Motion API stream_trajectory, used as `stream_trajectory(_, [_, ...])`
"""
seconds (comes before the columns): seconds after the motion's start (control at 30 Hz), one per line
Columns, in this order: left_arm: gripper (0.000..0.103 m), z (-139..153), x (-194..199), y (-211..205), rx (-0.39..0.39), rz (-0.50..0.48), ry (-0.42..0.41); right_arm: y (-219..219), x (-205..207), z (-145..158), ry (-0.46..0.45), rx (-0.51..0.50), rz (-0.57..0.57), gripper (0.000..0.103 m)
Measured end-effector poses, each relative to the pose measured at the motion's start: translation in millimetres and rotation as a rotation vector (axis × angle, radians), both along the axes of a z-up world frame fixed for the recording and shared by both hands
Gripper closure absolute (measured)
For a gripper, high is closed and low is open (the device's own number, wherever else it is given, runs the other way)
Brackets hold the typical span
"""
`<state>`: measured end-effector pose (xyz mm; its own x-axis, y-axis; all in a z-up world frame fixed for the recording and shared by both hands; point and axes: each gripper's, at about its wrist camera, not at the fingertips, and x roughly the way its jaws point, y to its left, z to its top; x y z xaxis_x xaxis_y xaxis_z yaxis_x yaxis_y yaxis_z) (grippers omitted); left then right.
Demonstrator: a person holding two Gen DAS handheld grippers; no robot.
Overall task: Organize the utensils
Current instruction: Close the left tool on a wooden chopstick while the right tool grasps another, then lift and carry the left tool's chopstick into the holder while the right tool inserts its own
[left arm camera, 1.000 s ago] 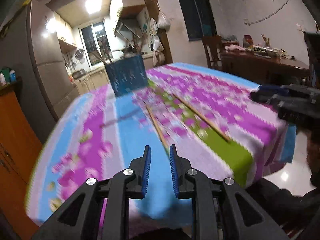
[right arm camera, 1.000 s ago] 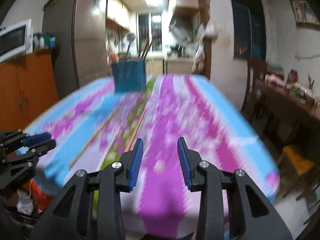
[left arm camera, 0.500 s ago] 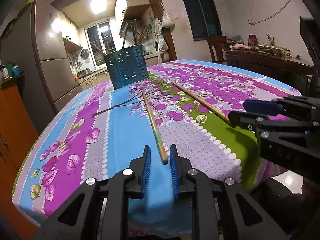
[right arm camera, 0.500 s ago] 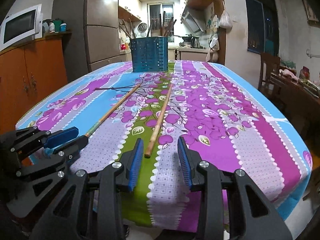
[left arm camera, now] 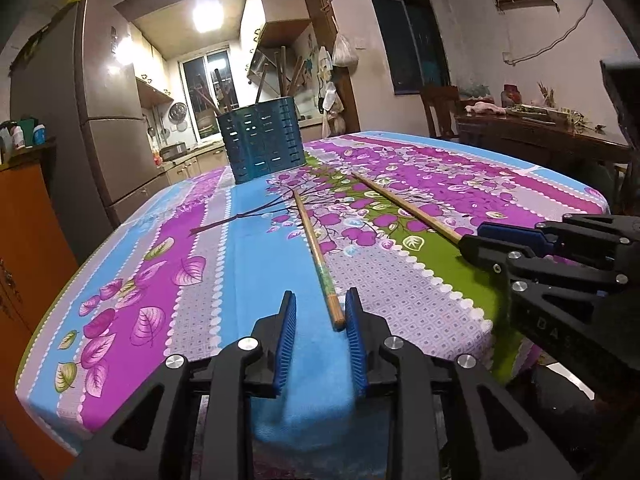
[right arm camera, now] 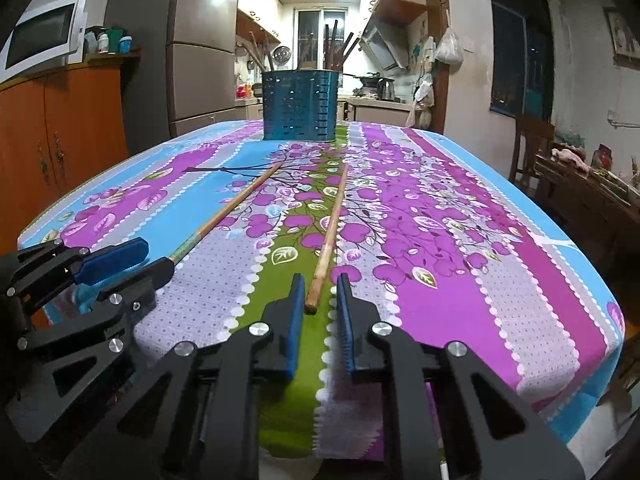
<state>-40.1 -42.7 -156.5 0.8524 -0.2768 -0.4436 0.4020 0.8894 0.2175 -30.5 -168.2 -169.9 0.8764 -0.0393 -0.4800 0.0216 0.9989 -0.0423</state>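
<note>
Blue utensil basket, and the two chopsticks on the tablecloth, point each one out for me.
Blue utensil basket [right arm camera: 299, 106]: right wrist view, front wall.
Left chopstick [left arm camera: 316, 246]: left wrist view, mid-shaft.
Right chopstick [right arm camera: 331, 224]: right wrist view, mid-shaft.

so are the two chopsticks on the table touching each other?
Apart. The right wrist view shows the left chopstick and right chopstick lying separately, with a strip of tablecloth visible between them along their whole length.

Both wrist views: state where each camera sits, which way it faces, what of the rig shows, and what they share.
Left wrist: on the left gripper, facing along the table to the blue utensil holder; right gripper at right.
Right wrist: on the right gripper, facing likewise; left gripper at left.
Shared: both chopsticks, holder, floral tablecloth.
</note>
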Motion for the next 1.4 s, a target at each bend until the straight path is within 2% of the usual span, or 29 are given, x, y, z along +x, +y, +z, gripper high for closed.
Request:
stream_trajectory(0.27, [0.076,-0.8,-2.3,1.4,-0.011,-0.001,-0.001,-0.4,-3.2,-1.5,-0.008,0.012,-0.010,0.089])
stream_trajectory(0.47, [0.090,-1.5,-3.1,-2.6,-0.001,-0.028,-0.003,-1.7,-4.9,-2.8,-0.018,0.022,-0.011,0.092])
stream_trajectory(0.6, [0.091,-2.0,-0.4,1.1,-0.034,-0.042,0.007,-1.7,-6.0,-3.6,-0.023,0.026,-0.005,0.097])
stream_trajectory(0.87, [0.096,-1.0,3.2,5.9,-0.054,-0.035,0.007,-6.7,-6.8,1.2,-0.030,0.043,-0.001,0.098])
stream_trajectory(1.1, [0.096,28.2,-0.7,23.7,-0.102,-0.007,-0.060,-9.7,-19.7,38.7,-0.142,-0.038,0.016,0.098])
stream_trajectory(1.17, [0.096,42.7,-0.2,30.5,-0.124,0.006,-0.078,-9.4,-22.3,53.9,-0.179,-0.063,0.032,0.098])
stream_trajectory(1.4, [0.096,101.8,9.0,53.3,-0.211,0.018,-0.090,-21.7,-18.8,106.9,-0.260,-0.050,0.098,0.098])
